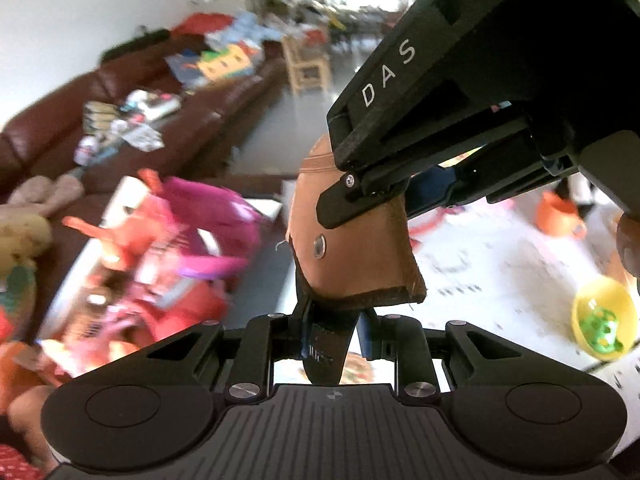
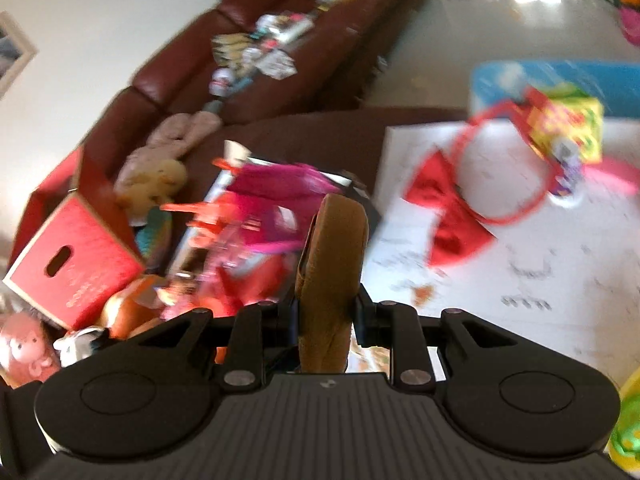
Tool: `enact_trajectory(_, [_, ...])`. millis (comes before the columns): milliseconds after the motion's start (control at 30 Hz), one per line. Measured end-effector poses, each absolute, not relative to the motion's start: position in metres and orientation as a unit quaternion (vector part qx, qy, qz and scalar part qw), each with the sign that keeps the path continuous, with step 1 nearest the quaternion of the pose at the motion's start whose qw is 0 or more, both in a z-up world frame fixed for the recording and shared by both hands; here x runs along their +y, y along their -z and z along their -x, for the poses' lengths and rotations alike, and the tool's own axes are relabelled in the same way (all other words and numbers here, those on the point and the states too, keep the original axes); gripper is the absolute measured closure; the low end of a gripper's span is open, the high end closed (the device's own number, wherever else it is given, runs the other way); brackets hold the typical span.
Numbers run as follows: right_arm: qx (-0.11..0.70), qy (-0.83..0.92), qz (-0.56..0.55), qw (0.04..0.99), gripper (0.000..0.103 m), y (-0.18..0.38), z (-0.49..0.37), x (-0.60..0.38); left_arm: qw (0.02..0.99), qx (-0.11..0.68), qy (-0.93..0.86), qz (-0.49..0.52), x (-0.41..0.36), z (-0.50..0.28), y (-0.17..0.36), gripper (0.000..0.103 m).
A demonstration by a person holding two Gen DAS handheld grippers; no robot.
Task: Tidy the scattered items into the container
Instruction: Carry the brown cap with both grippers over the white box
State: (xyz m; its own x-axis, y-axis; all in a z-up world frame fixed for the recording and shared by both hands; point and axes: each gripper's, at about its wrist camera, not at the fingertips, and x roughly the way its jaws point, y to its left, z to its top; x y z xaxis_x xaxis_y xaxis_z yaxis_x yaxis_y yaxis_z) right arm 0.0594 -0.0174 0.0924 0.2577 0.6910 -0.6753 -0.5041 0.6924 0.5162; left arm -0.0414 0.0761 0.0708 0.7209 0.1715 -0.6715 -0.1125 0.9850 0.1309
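Note:
A brown leather pouch [image 1: 352,248] with a metal snap hangs in the air between both grippers. My left gripper [image 1: 334,320] is shut on its lower edge. The right gripper comes in from the upper right in the left wrist view, its fingertips [image 1: 360,194] clamped on the pouch's top. In the right wrist view the right gripper [image 2: 326,312] is shut on the pouch [image 2: 334,248], seen edge-on. Below and to the left lies a white container [image 1: 80,264] full of pink and red toys [image 2: 256,232].
A white play mat [image 2: 520,280] carries a red bow headband [image 2: 452,216], a colourful toy box [image 2: 564,128], an orange toy [image 1: 558,216] and a yellow bowl [image 1: 604,320]. A brown sofa [image 2: 172,80] with clutter, plush toys [image 2: 160,172] and a red cardboard box [image 2: 76,260] stand behind.

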Motion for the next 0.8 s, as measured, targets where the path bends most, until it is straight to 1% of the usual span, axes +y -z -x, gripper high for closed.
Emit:
enact_trajectory(200, [0.440,-0.447,-0.075,0.775,0.074,-0.120,-0.046,0.035,0.930,0.340,-0.140,-0.015,0.129,0.056,-0.094,0.078])
enact_trajectory(533, [0.418,-0.493,-0.044,0.762,0.074,-0.130,-0.047,0.125,0.921,0.336,-0.196,0.005,0.205,0.043,-0.104,0.078])
enact_trajectory(567, [0.415,-0.495,-0.044,0.762,0.070,-0.129,-0.050,0.132,0.919,0.339,-0.202,0.010,0.212,0.039,-0.103,0.073])
enact_trajectory(600, [0.413,-0.496,-0.041,0.762,0.068,-0.127,-0.053,0.139,0.915,0.346,-0.208,0.015,0.218,0.033,-0.099,0.054])
enact_trajectory(633, [0.416,-0.493,-0.035,0.763,0.050,-0.123,-0.056,0.145,0.909,0.355,-0.217,0.019,0.223,0.030,-0.096,0.034])
enact_trajectory(667, [0.424,-0.484,-0.031,0.765,0.036,-0.118,-0.060,0.149,0.906,0.356,-0.227,0.024,0.227,0.028,-0.093,0.023])
enact_trajectory(700, [0.431,-0.473,-0.031,0.768,0.036,-0.112,-0.064,0.150,0.905,0.354,-0.233,0.027,0.229,0.030,-0.091,0.010])
enact_trajectory(733, [0.434,-0.467,-0.033,0.769,0.036,-0.108,-0.067,0.148,0.905,0.354,-0.235,0.027,0.230,0.031,-0.089,0.007])
enact_trajectory(800, [0.440,-0.461,-0.036,0.769,0.035,-0.102,-0.072,0.144,0.903,0.360,-0.235,0.024,0.229,0.031,-0.084,0.006])
